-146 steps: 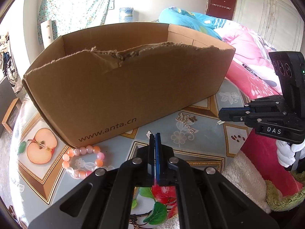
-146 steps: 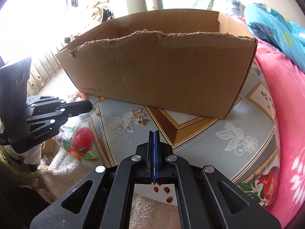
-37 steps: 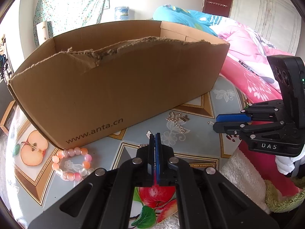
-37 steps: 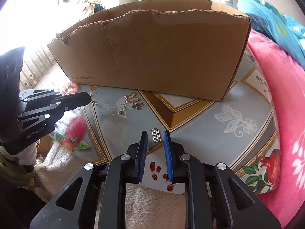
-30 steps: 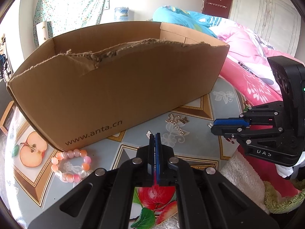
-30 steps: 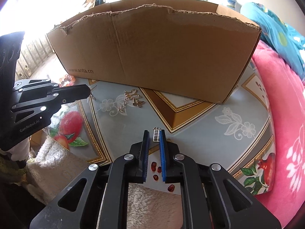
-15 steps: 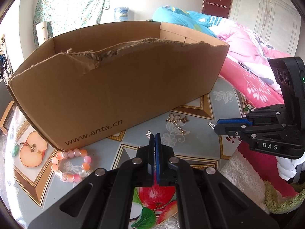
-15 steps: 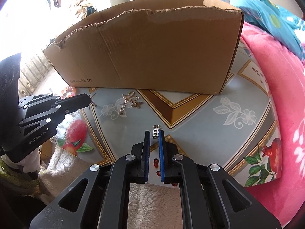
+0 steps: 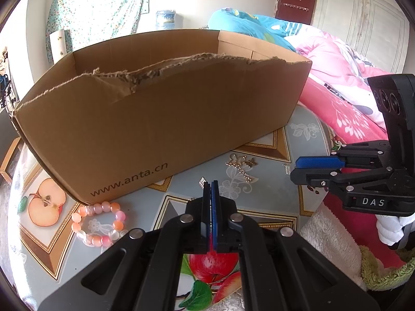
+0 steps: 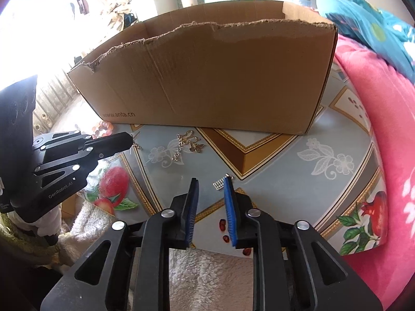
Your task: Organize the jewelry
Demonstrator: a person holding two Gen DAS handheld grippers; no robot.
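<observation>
A torn-topped cardboard box (image 9: pixel 155 119) (image 10: pixel 220 83) stands at the back of the table. My left gripper (image 9: pixel 210 184) (image 10: pixel 129 140) is shut on a tiny silver earring (image 9: pixel 201 180) that sticks out at its tip. My right gripper (image 10: pixel 211 180) (image 9: pixel 295 168) hovers low over the table and its jaws are opening. A small rectangular silver earring (image 10: pixel 219 182) (image 9: pixel 286 169) sits between the tips, close to the right finger, with no pad pressing on it. A gold butterfly chain (image 9: pixel 240 164) (image 10: pixel 188 143) and a pink-orange bead bracelet (image 9: pixel 97 223) (image 10: pixel 102 127) lie before the box.
The table (image 10: pixel 285 155) wears a glossy fruit-and-flower cloth. A pink blanket (image 10: pixel 384 129) borders its right side. A white fluffy towel (image 10: pixel 207 280) lies at the near edge. The bracelet rests against the box's left front corner.
The right gripper's jaws have spread apart from their narrow hold on the rectangular earring. The left gripper stays shut and still.
</observation>
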